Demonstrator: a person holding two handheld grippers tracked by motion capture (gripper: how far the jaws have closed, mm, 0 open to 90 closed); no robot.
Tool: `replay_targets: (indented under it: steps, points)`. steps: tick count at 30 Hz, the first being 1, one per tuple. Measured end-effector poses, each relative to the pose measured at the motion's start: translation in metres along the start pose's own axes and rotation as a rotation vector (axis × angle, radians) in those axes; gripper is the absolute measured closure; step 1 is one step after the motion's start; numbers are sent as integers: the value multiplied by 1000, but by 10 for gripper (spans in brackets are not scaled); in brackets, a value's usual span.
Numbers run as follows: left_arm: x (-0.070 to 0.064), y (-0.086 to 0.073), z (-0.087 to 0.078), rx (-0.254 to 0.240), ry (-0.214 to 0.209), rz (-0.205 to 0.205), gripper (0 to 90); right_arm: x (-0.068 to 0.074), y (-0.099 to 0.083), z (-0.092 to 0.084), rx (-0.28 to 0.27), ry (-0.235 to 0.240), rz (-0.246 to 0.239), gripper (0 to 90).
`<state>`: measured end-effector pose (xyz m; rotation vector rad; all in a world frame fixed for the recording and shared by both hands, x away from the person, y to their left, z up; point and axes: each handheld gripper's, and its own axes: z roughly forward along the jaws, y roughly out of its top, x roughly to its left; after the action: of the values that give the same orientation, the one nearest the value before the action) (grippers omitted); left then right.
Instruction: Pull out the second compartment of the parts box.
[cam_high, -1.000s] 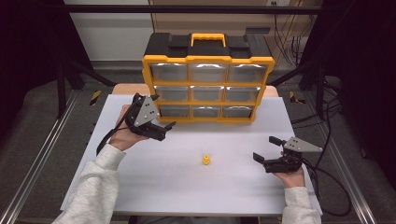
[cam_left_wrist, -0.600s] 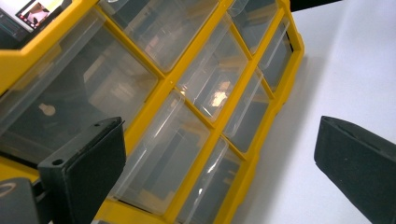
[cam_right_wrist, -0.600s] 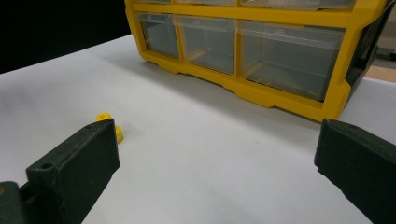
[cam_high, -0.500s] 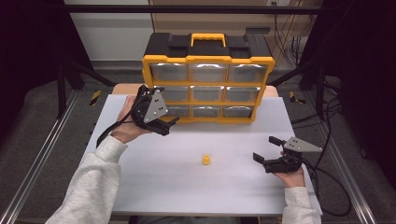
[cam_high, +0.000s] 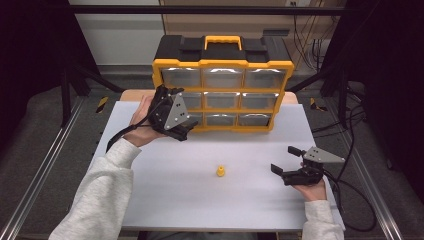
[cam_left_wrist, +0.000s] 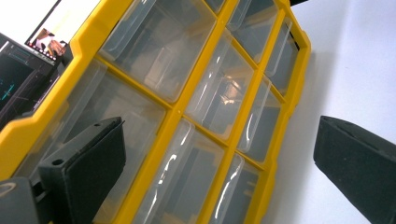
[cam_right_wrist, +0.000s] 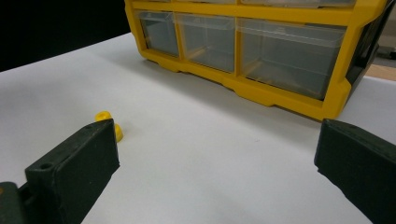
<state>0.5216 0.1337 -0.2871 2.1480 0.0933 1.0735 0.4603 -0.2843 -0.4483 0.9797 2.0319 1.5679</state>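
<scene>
A yellow drawer cabinet with clear drawers and a black top stands at the back of the white table. My left gripper is raised at its lower left corner, jaws open, right in front of the left column of drawers. In the left gripper view the open gripper spans tilted clear drawers in the cabinet's yellow frame at close range. A small yellow piece sits mid-table. My right gripper rests open to its right, empty. In the right gripper view the piece peeks from behind the left jaw, cabinet beyond.
Black cables trail off the table's right edge. Metal frame rails run along both sides. A lit screen shows past the cabinet in the left gripper view. White tabletop lies open in front of the cabinet.
My left gripper has risen and moved forward and right, from beside the cabinet's lower left corner to right against its left drawers. The right gripper and the yellow piece have stayed put.
</scene>
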Motion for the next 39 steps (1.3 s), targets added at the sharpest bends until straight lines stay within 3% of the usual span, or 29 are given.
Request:
replay_targets:
  steps: [12,25,31,39]
  points:
    - [3,10,10,13,8,50,18,0,0,0,7,0,0,3]
    - [4,20,21,42,13,134,22,0,0,1,9,0,-1,3]
    - [5,23,25,47,14,147,23,0,0,0,8,1,1,3]
    - [5,31,34,59,27,209,30,0,0,0,8,0,2,3]
